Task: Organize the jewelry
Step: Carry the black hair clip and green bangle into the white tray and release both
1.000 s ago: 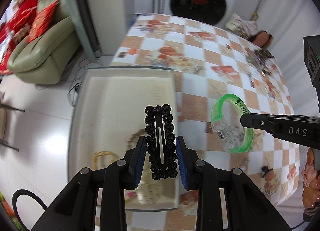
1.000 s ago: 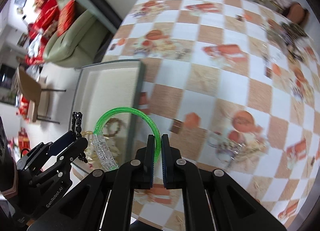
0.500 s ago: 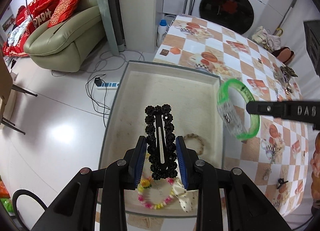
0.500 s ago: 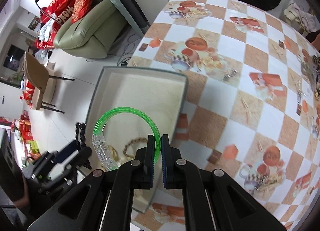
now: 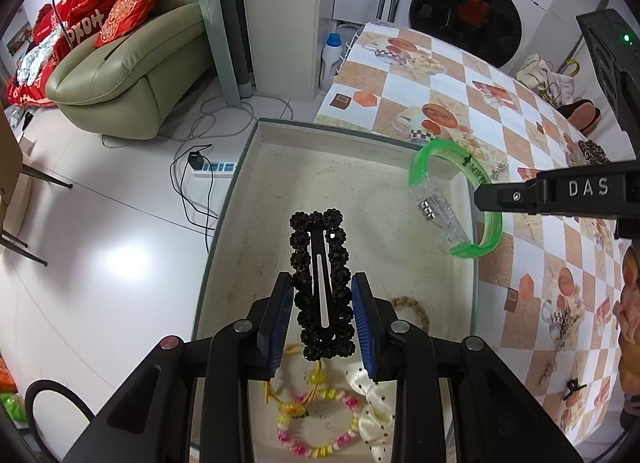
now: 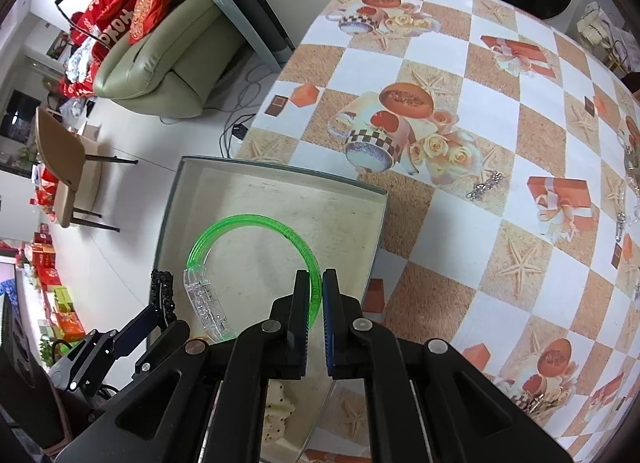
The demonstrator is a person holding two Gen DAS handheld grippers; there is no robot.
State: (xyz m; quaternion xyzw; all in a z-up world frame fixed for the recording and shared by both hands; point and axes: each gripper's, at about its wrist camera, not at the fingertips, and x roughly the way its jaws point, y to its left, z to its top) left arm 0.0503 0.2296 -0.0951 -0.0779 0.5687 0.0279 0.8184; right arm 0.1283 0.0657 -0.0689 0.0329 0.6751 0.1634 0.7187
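My left gripper [image 5: 323,305] is shut on a black beaded hair clip [image 5: 322,283] and holds it above the beige tray [image 5: 256,151] at the table's left edge. My right gripper [image 6: 317,303] is shut on a green translucent bracelet [image 6: 256,223], also above the tray; the bracelet also shows in the left wrist view [image 5: 456,199]. The left gripper and clip [image 6: 162,295] appear at the lower left of the right wrist view. In the tray lie a pink and yellow bead bracelet [image 5: 316,427], a cream bow [image 5: 372,403] and a braided ring [image 5: 412,309].
The table has a checkered cloth [image 6: 480,143] with more small jewelry at its right side [image 6: 484,185] and far right [image 5: 588,151]. A black clip [image 5: 574,385] lies near the table's front right. A sofa [image 5: 132,63] and floor cables [image 5: 200,159] lie beyond the tray.
Both grippers have moved left and back with their items, from over the tablecloth to over the tray. The tray's contents have come into view under the left gripper.
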